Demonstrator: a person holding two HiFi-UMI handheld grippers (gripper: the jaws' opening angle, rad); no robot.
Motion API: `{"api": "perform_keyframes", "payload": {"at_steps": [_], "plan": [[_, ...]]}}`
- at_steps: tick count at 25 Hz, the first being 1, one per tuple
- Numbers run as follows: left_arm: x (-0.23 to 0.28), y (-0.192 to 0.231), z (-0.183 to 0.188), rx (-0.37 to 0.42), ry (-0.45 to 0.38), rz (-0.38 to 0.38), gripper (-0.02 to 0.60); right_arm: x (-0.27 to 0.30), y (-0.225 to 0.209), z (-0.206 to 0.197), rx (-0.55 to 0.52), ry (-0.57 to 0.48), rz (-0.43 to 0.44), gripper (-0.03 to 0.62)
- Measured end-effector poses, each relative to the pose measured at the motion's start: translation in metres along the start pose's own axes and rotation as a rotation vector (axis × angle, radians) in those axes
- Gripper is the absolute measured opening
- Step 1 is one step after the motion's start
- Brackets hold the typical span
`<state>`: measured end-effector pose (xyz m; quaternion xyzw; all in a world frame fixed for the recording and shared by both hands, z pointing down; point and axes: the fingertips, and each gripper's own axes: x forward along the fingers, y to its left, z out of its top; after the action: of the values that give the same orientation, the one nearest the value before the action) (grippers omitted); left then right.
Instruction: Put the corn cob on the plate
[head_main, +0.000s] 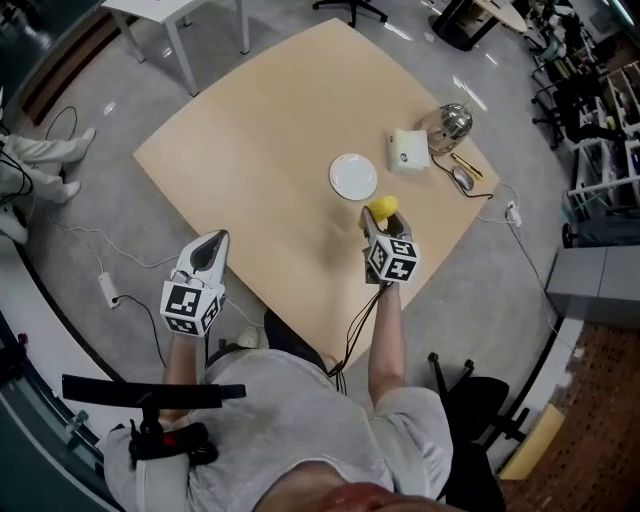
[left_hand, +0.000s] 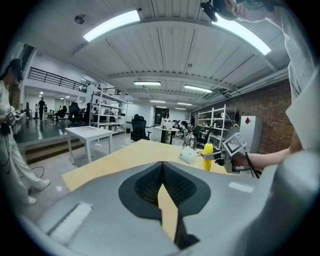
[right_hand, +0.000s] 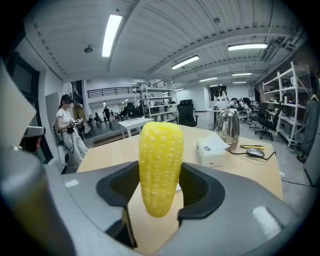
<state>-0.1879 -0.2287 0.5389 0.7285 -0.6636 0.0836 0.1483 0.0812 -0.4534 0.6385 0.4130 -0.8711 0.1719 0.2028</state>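
Observation:
The yellow corn cob (right_hand: 160, 167) stands upright between the jaws of my right gripper (right_hand: 160, 196), which is shut on it. From the head view, the cob (head_main: 382, 208) hangs over the wooden table (head_main: 270, 130), just below and to the right of the empty white plate (head_main: 353, 176), with the right gripper (head_main: 377, 222) behind it. My left gripper (head_main: 213, 243) is held at the table's near left edge. Its jaws are pressed together with nothing between them (left_hand: 161, 172). The left gripper view also catches the cob (left_hand: 208, 156) far to the right.
Beyond the plate sit a white box (head_main: 409, 151), a metal kettle (head_main: 450, 124) and a mouse (head_main: 462, 178) near the table's right edge. A white table (head_main: 170, 10) stands at the back left. Cables and a power strip (head_main: 108, 288) lie on the floor.

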Motion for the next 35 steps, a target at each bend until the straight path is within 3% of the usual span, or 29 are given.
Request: {"api": "perform_keyframes", "payload": {"at_steps": [4,9,20,35], "plan": [[0.010,0.016,-0.012,-0.007,0.012,0.033,0.020,0.043,-0.014,-0.012,-0.011,0.046,-0.001,0.253],[-0.002,0.017,0.001,-0.009,0.018,0.067,0.020,0.057,-0.017,-0.012,-0.018,0.100,0.008,0.253],[0.004,0.028,-0.009,-0.017,0.041,0.102,0.020,0.118,-0.025,-0.034,-0.044,0.244,0.018,0.253],[0.000,0.033,-0.010,-0.014,0.068,0.134,0.020,0.150,-0.022,-0.028,-0.047,0.270,0.038,0.248]]}}
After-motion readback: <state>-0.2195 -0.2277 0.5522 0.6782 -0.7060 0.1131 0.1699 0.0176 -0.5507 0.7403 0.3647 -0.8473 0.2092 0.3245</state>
